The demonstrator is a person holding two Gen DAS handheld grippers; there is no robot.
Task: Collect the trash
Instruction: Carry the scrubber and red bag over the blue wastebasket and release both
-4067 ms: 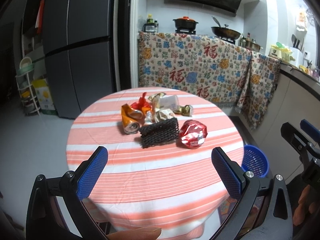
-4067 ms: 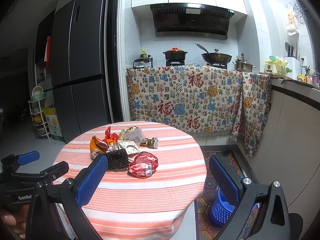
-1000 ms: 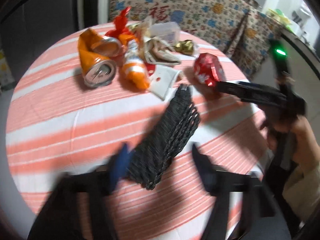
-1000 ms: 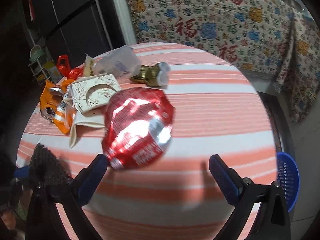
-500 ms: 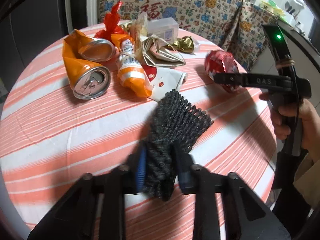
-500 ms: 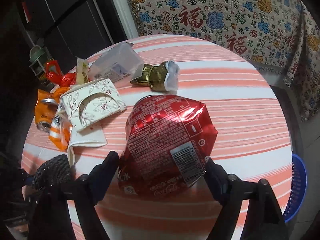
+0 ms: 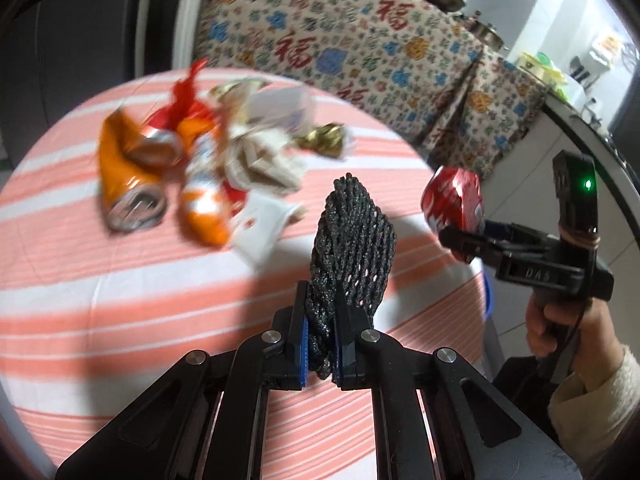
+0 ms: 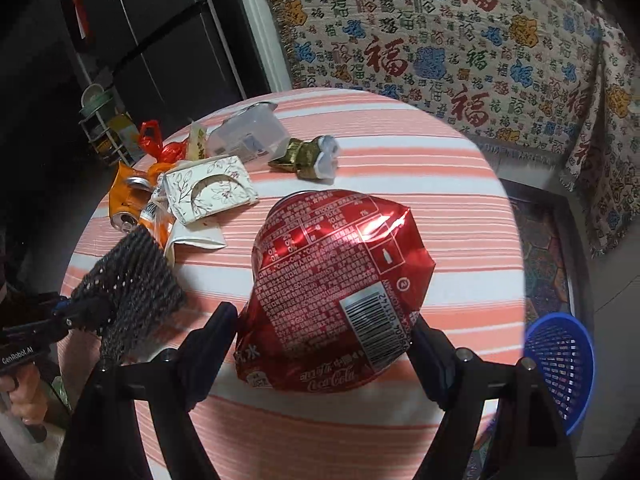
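My left gripper (image 7: 321,350) is shut on a black foam net sleeve (image 7: 350,244) and holds it upright above the striped round table (image 7: 120,280). The sleeve also shows in the right wrist view (image 8: 132,280). My right gripper (image 8: 324,344) is shut on a crushed red Coca-Cola can (image 8: 336,284), lifted off the table; the can shows at the right in the left wrist view (image 7: 454,202). A blue mesh trash basket (image 8: 560,364) stands on the floor to the right of the table.
More trash lies on the table's far side: crushed orange cans (image 7: 132,176), a red plastic bag (image 8: 154,142), a floral paper box (image 8: 208,192), a clear plastic tub (image 8: 250,132), a gold wrapper (image 8: 306,156). A patterned cloth (image 8: 460,52) hangs behind.
My left gripper closed on the net sleeve and lifted it upright. My right gripper closed on the red can and raised it off the table.
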